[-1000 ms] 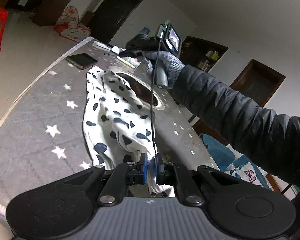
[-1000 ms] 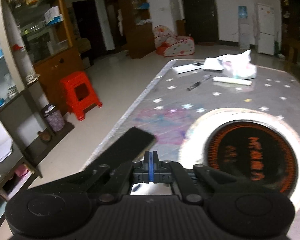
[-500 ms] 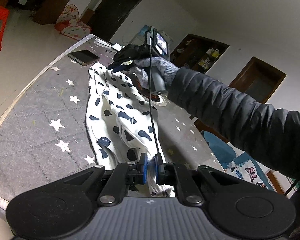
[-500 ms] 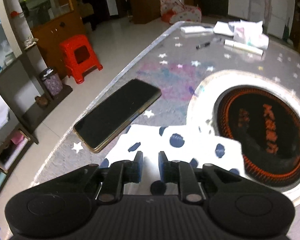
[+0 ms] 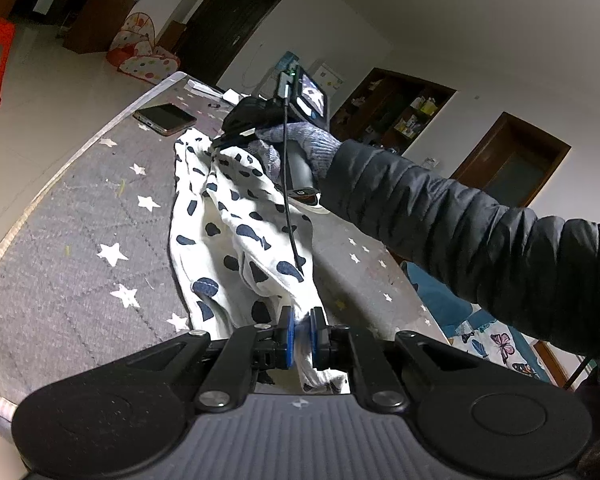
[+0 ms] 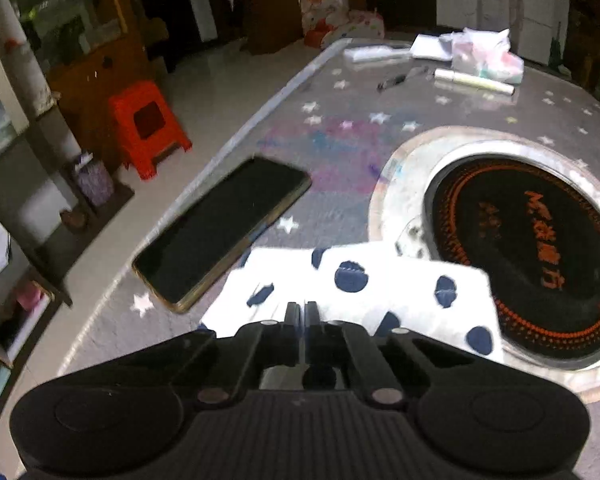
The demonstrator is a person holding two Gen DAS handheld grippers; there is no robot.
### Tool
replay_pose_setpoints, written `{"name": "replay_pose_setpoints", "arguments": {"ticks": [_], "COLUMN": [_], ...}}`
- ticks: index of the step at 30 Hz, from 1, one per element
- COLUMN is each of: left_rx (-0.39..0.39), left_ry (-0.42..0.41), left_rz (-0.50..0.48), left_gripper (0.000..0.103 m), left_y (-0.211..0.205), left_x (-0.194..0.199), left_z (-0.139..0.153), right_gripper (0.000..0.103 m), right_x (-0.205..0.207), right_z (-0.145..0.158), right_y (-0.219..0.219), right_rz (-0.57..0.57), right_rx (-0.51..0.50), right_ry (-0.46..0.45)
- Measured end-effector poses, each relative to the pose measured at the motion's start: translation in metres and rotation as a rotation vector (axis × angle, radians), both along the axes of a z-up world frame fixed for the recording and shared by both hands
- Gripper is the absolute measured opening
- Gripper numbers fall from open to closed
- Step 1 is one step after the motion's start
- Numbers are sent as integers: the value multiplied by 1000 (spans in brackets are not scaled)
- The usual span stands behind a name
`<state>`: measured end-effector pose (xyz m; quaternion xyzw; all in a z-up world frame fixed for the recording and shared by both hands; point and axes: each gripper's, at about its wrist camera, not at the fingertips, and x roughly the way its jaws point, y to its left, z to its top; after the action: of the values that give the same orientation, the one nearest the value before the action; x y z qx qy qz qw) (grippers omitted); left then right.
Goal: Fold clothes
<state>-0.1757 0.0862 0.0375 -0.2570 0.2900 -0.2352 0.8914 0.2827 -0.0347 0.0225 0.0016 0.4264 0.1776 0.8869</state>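
Note:
A white garment with dark blue spots (image 5: 236,232) lies stretched lengthwise on the grey star-patterned table (image 5: 80,216). My left gripper (image 5: 301,334) is shut on its near end, with cloth bunched between the blue pads. My right gripper (image 5: 236,142) is seen at the garment's far end, held by a gloved hand. In the right wrist view the right gripper (image 6: 302,314) is shut on the spotted garment's (image 6: 352,280) far edge, lifted slightly off the table.
A black phone (image 6: 220,232) lies by the table's left edge, just beyond the garment; it also shows in the left wrist view (image 5: 166,118). A round black and orange cooktop (image 6: 528,248) is set in the table. Pens, papers and a plastic bag (image 6: 484,56) lie at the far end. A red stool (image 6: 148,128) stands on the floor.
The right gripper opened over the garment's far edge, then closed on it. The far end is now pulled up and back toward me. The left gripper kept its hold.

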Motion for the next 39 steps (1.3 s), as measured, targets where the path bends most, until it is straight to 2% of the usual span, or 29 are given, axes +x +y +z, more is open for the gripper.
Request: {"name": "replay_pose_setpoints", "arguments": {"ticks": [8, 11, 15, 17, 19, 22, 28, 33, 39], "left_rx": [4, 5, 6, 6, 6, 7, 45, 100, 132], "left_ry": [-41, -22, 26, 48, 63, 70, 28, -48, -98], "left_rz": [-11, 8, 47, 62, 69, 63, 63, 82, 65], "left_gripper": [9, 9, 9, 9, 9, 10, 12, 12, 12], "left_y": [1, 5, 12, 16, 19, 22, 27, 32, 17], "left_x": [-10, -13, -15, -15, -15, -14, -16, -13, 26], "left_z": [6, 2, -7, -12, -16, -18, -8, 13, 27], "right_gripper": [1, 1, 3, 8, 8, 8, 10, 10, 13], "right_x": [-10, -9, -4, -2, -4, -9, -24, -47, -71], "right_z": [42, 37, 12, 0, -4, 3, 30, 41, 44], "right_y": [9, 22, 33, 36, 37, 35, 21, 1, -29], "right_rz": [37, 63, 77, 84, 97, 129, 176, 230, 257], "right_rx": [95, 120, 153, 168, 172, 144, 77, 7, -38], "right_ry": [-93, -81, -10, 24, 35, 30, 6, 1, 24]}}
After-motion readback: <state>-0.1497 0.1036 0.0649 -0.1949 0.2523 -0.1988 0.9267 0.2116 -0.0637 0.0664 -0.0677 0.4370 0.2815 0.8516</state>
